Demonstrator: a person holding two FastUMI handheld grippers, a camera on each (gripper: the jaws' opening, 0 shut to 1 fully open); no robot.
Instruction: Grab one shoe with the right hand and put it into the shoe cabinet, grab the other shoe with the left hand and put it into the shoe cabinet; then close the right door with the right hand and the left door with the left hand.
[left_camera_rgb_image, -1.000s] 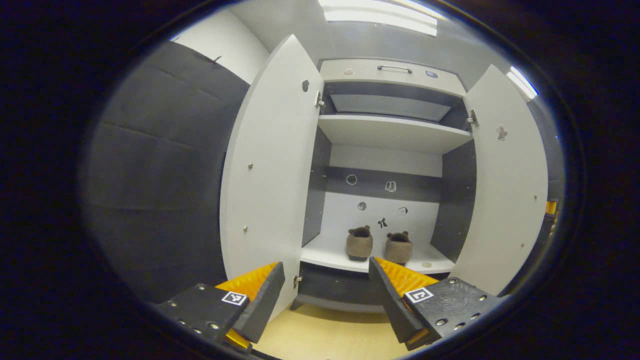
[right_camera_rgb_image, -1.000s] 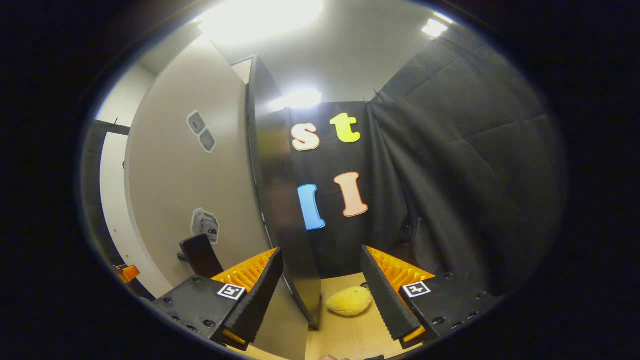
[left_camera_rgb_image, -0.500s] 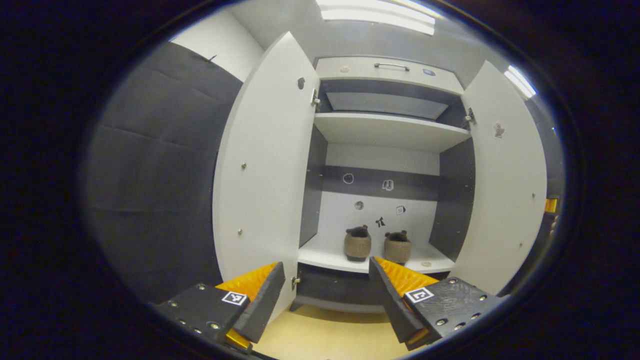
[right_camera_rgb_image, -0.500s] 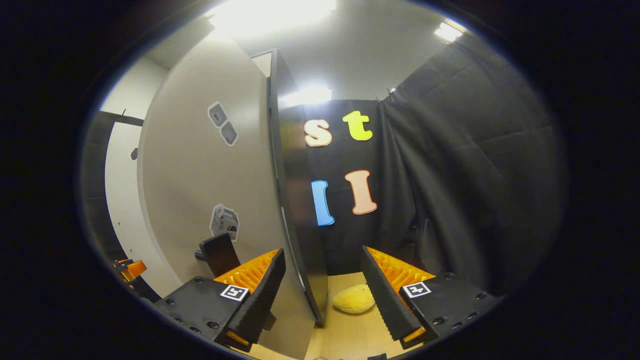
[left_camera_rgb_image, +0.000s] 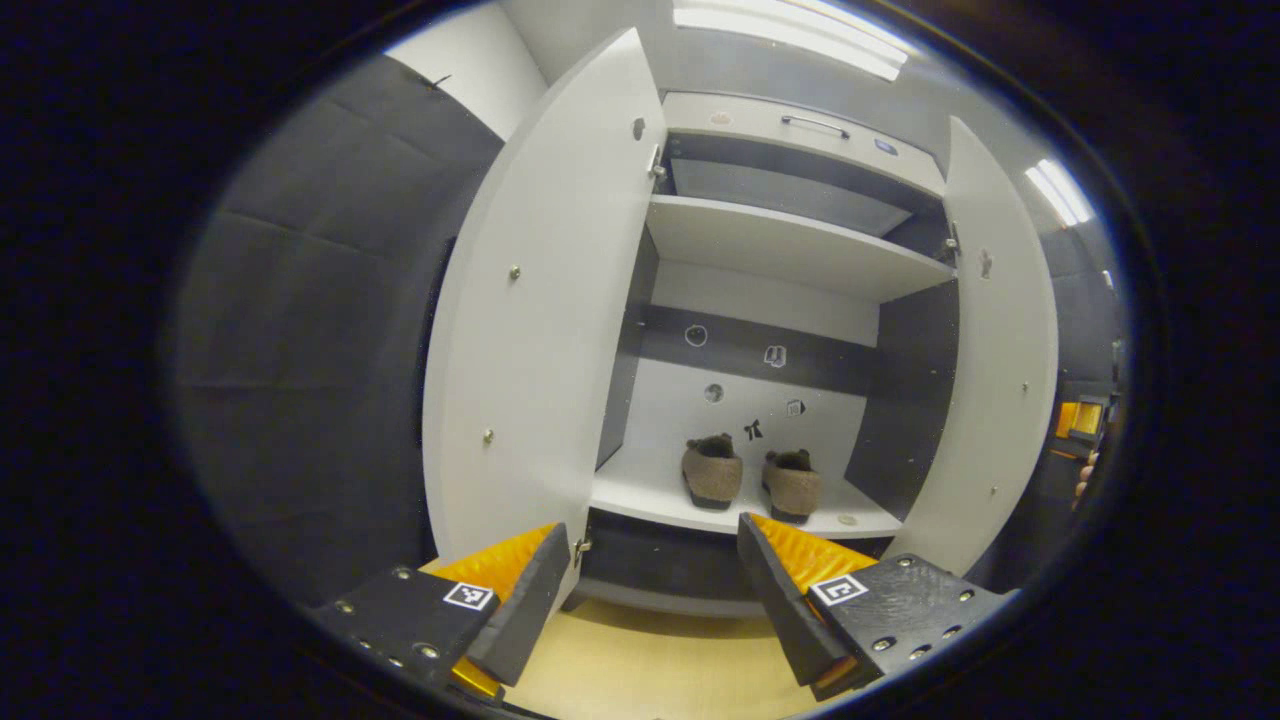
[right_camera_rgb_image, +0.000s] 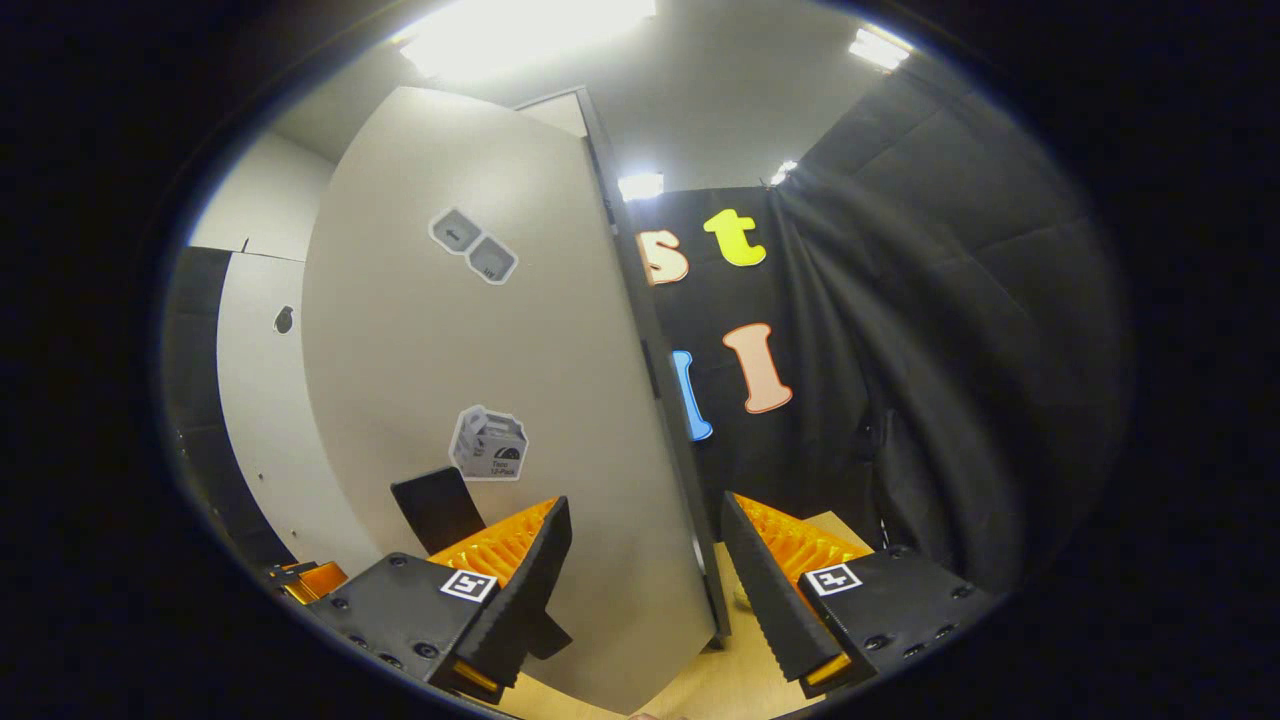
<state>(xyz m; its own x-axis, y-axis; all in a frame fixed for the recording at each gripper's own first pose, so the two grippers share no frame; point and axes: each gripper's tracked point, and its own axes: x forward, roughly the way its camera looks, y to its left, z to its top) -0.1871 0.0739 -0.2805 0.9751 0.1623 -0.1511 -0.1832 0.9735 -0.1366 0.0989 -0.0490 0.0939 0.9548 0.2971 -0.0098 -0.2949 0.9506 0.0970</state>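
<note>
Fingers of the right gripper (right_camera_rgb_image: 640, 590) are spread, with the free edge of the right door (right_camera_rgb_image: 520, 400) standing between them; neither finger is seen pressing on the panel. The dark handle (right_camera_rgb_image: 435, 508) sits just left of the left-hand finger. Judged step: closing the right door. To do it well, the push should go flat against the outer face near the free edge, not on the thin edge itself, and should follow the swing of the hinge so the panel does not slip out from between the fingers.

Fingers of the left gripper (left_camera_rgb_image: 650, 585) are likewise spread and hold nothing. Beyond their tips the cabinet (left_camera_rgb_image: 790, 245) stands open, and both shoes (left_camera_rgb_image: 752, 478) rest side by side on the lower shelf (left_camera_rgb_image: 640, 495), well back from its front lip, so neither should foul a closing door. The left door (left_camera_rgb_image: 540, 320) rises just beyond the left-hand finger, wide open and untouched; it should wait until the right door is home.
</note>
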